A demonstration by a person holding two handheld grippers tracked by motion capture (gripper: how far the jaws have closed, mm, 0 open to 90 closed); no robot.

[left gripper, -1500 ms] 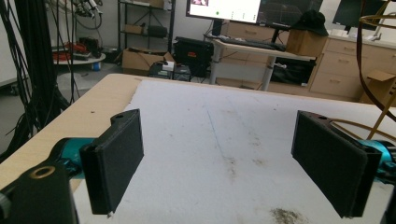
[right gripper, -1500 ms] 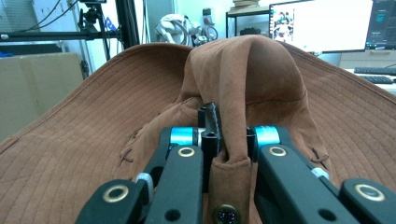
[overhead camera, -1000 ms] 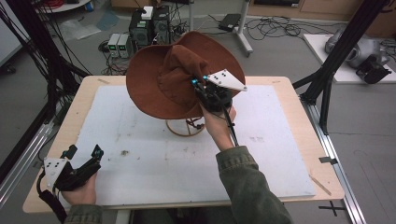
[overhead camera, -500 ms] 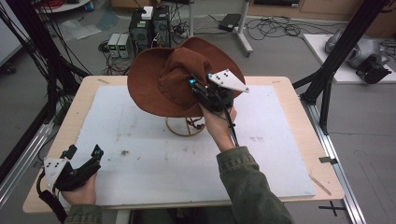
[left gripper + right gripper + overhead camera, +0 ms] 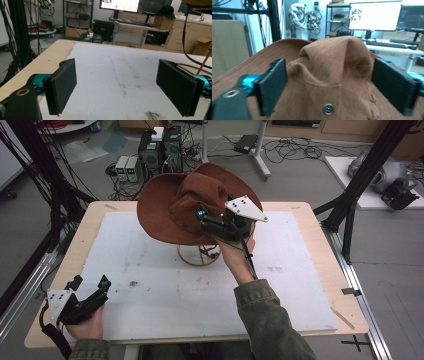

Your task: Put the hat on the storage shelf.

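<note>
A brown wide-brimmed hat rests tilted on a thin wooden ring stand at the back middle of the table. My right gripper is at the hat's right side, held up by a hand in a green sleeve. In the right gripper view the hat's crown fills the gap of my right gripper, whose jaws stand wide apart on either side of it. My left gripper lies open near the front left corner, with only the white mat between its pads. The stand's rings show at that view's right edge.
A white mat covers most of the wooden table. Black frame posts rise at both sides. Computers and cables sit on the floor beyond the far edge.
The hat's far brim has dipped slightly lower on the stand. My right gripper stays at the crown with little movement. The left gripper has not moved.
</note>
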